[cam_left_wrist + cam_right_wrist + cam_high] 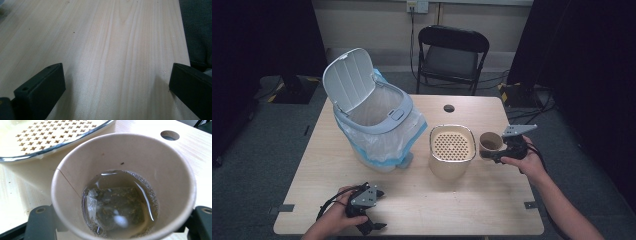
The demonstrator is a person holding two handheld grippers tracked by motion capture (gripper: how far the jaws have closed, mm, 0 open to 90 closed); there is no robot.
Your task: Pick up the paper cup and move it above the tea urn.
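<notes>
While tongs [120,220] grip it, the paper cup [125,165] holds a teabag [117,207].

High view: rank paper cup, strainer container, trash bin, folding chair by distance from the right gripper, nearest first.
From the right gripper:
1. Paper cup, held in it.
2. Strainer container, just left of the cup.
3. Trash bin, far left.
4. Folding chair, beyond the table.

Open wooden tabletop [422,200] is seen along the near edge. The far left is blocked by the lidded white bin [374,117]; the centre is occupied by the cream perforated-top container [452,150].
</notes>
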